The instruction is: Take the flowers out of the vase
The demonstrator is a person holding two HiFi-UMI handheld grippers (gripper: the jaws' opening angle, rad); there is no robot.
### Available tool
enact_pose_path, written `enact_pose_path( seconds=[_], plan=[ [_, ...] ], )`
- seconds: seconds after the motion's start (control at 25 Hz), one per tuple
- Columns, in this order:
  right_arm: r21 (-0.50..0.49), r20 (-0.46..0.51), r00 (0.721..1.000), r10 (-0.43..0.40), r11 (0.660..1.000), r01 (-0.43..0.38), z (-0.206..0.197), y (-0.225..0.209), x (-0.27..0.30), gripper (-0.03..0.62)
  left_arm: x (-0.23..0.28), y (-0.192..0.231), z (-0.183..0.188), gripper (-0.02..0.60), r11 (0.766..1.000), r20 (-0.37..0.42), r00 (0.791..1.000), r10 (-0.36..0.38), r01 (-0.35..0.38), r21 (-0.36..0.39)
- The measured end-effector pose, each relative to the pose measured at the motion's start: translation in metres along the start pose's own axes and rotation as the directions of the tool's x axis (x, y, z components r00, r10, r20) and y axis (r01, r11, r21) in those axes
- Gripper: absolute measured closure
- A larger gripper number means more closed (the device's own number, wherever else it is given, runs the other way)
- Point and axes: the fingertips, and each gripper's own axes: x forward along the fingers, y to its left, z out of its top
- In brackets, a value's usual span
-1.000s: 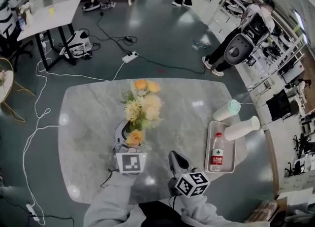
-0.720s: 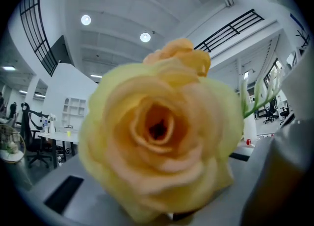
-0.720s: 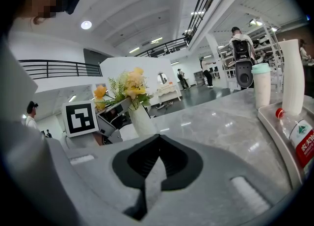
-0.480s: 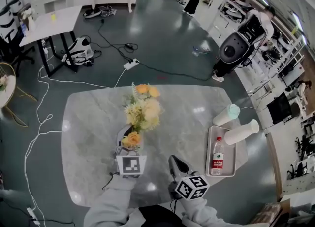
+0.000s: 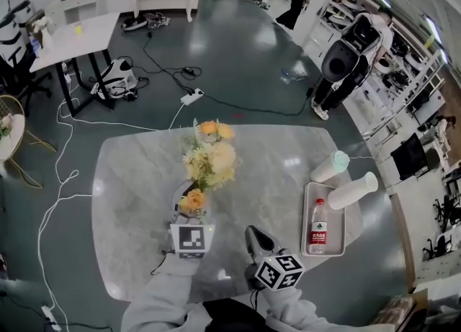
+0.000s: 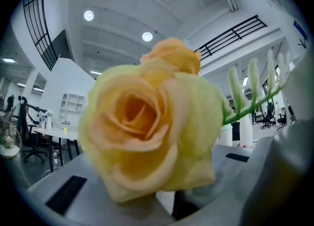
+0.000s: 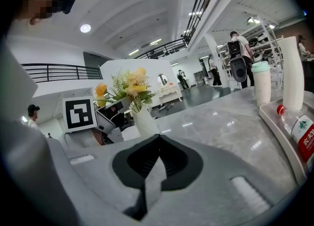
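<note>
Marble worktop carries the vase of flowers. At the bunch's near edge the left gripper, jaws having just closed in, pinches a yellow rose; the right gripper has its jaws together, empty.

Behind each tool I wear light grey fabric: left sleeve, right sleeve. The left gripper carries a white left marker cube at its rear, with one black square code facing up. A thin dark cable hangs off its left side. The right gripper has pale grey jaws around a black ribbed recess. The right marker cube shows black-and-white codes.
</note>
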Motion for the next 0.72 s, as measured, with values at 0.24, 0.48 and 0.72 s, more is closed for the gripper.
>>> enact_pose_path(
  seconds=[0.24, 0.48, 0.72],
  plan=[
    [0.007, 0.016, 1.000, 0.011, 1.000, -0.012, 0.005, 0.002, -0.001, 0.595, 0.002, 0.002, 0.017, 0.540, 1.000, 0.019, 1.000, 0.003, -0.003, -0.004],
    [0.018, 0.052, 0.998, 0.026, 0.999, -0.027, 0.011, 0.013, -0.004, 0.595, -0.007, 0.010, 0.038, 0.540, 0.999, 0.043, 0.999, 0.005, -0.006, 0.039],
    [0.030, 0.101, 0.993, 0.061, 0.997, -0.064, 0.019, 0.027, -0.011, 0.594, -0.019, 0.011, 0.071, 0.540, 1.000, 0.079, 0.997, 0.027, -0.028, 0.007]
  ],
)
